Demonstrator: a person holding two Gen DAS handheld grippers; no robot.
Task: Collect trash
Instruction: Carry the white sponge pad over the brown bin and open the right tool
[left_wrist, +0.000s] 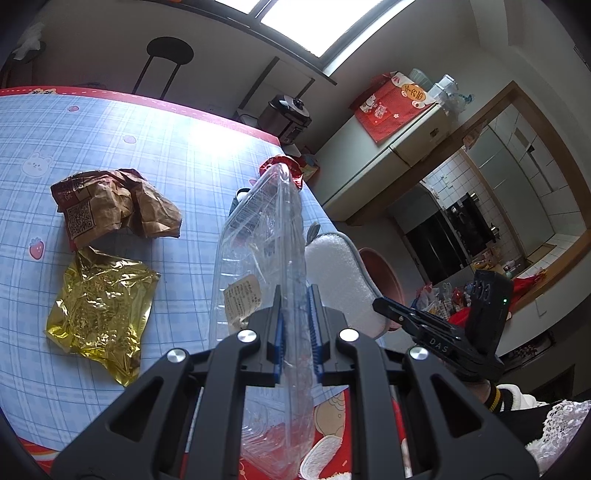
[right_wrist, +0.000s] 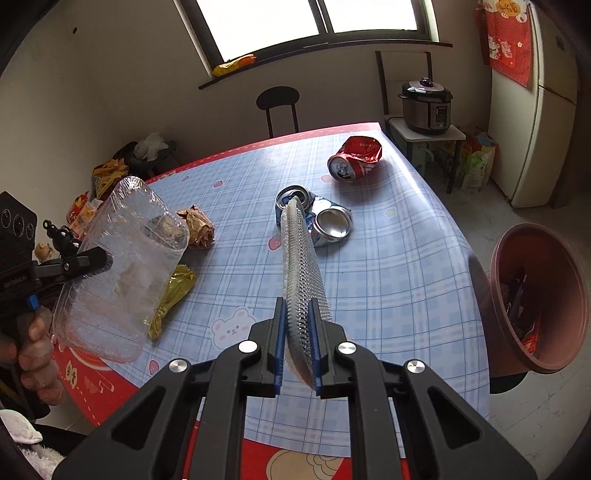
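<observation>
Left gripper: pinching a clear plastic container, held above the bench.
Right gripper: pinching a white foam tray edge-on, over the bench.
Bin: reddish, beside the bench's right edge.
Bench trash: gold wrapper, crumpled brown paper bag, crushed cans.

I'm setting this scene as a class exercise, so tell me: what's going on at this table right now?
A person is clearing trash with two handheld grippers. The left gripper is shut on a clear plastic food container, held above the table. The right gripper is shut on a white foam mesh sleeve. A brown bin beside the table already holds some trash. Crushed cans, a gold wrapper and a crumpled paper bag lie on the table.
</observation>
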